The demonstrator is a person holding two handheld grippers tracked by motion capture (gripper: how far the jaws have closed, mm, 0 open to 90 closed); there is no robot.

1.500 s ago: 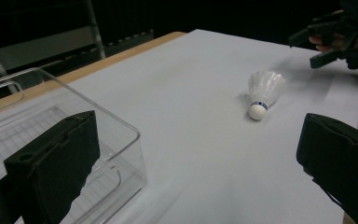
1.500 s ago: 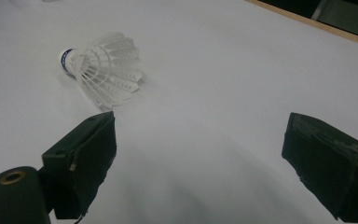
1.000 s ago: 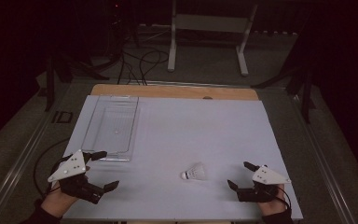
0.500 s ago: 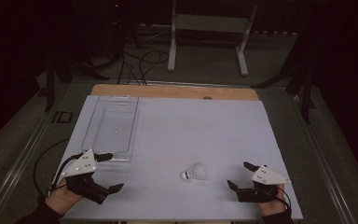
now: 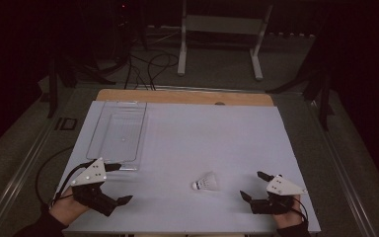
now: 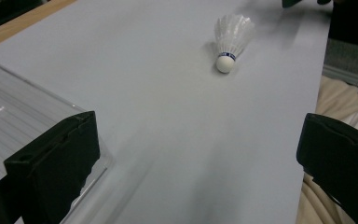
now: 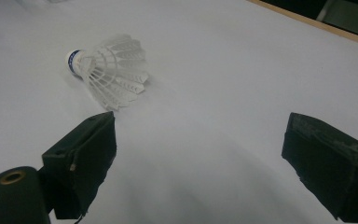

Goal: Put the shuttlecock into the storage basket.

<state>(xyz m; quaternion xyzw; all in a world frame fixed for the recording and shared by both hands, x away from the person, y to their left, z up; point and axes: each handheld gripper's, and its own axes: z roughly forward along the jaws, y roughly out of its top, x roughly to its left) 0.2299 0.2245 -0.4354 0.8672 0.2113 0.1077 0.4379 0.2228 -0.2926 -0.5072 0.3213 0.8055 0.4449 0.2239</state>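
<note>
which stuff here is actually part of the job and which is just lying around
Part of the job:
shuttlecock, on its side on the white table
right gripper, open, nearest it
left gripper, open
clear tray, probably, empty beside the left gripper

Just there:
white stand on the floor beyond the table
cables on the floor

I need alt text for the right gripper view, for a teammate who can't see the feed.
A white shuttlecock lies on its side on the white table, cork end pointing up-left, skirt toward the camera. The right claw is open, with its two black jaws wide apart low in the picture, the left jaw just short of the skirt.
</note>
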